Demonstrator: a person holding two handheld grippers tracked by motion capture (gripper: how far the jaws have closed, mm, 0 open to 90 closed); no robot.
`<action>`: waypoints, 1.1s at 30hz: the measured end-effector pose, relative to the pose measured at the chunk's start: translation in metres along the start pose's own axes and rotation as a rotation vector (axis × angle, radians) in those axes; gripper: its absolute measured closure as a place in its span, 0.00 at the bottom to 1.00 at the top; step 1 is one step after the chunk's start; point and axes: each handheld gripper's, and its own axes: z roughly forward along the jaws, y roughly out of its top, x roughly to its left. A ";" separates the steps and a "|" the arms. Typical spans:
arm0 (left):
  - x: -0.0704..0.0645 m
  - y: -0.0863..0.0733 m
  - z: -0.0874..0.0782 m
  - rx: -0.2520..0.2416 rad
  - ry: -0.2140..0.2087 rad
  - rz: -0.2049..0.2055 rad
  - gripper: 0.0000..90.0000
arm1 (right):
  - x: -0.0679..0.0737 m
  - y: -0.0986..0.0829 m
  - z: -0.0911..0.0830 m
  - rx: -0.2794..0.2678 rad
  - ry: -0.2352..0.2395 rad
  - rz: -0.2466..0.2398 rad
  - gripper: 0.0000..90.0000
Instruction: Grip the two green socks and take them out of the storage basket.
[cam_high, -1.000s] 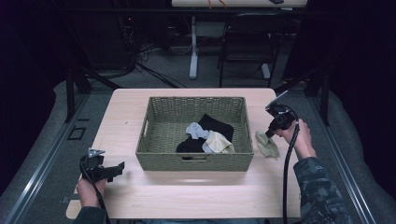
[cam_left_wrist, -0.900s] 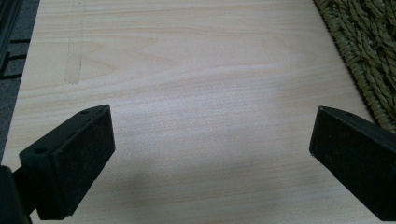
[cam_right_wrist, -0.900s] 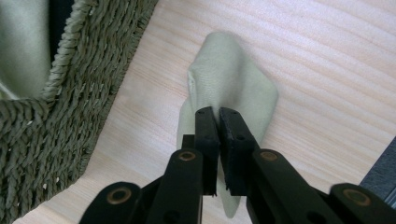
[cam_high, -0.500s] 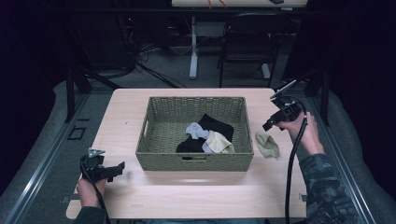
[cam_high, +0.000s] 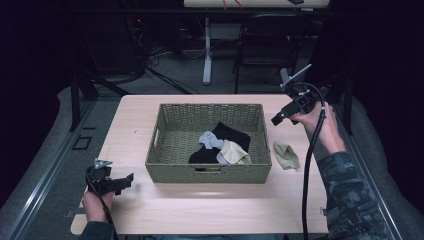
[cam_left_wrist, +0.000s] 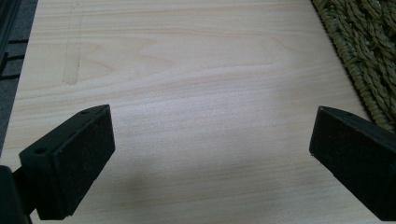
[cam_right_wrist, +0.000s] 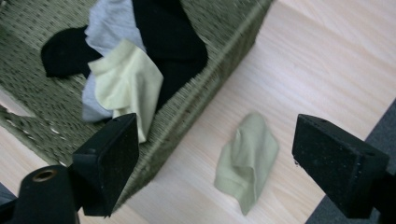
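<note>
The right gripper (cam_right_wrist: 215, 163) holds its two black jaws spread wide, with nothing between them. Below that gap a pale green cloth (cam_right_wrist: 246, 161) lies crumpled on the light wooden table (cam_right_wrist: 327, 70), just beside the woven basket (cam_right_wrist: 205, 88) but outside its wall. Inside the basket, a pale yellow cloth (cam_right_wrist: 128, 81) rests against that same wall, over a grey cloth (cam_right_wrist: 109, 23) and a black cloth (cam_right_wrist: 168, 37) heaped further in.
</note>
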 end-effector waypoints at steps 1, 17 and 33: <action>0.000 0.000 0.000 0.001 0.000 0.001 0.00 | 0.004 0.003 -0.001 -0.002 0.001 -0.008 0.14; -0.001 0.000 0.001 0.003 -0.001 0.006 0.00 | 0.057 0.047 0.013 0.005 0.028 -0.115 0.03; -0.001 0.000 0.000 0.003 -0.006 0.008 0.00 | 0.081 0.053 0.058 0.054 0.078 -0.160 0.25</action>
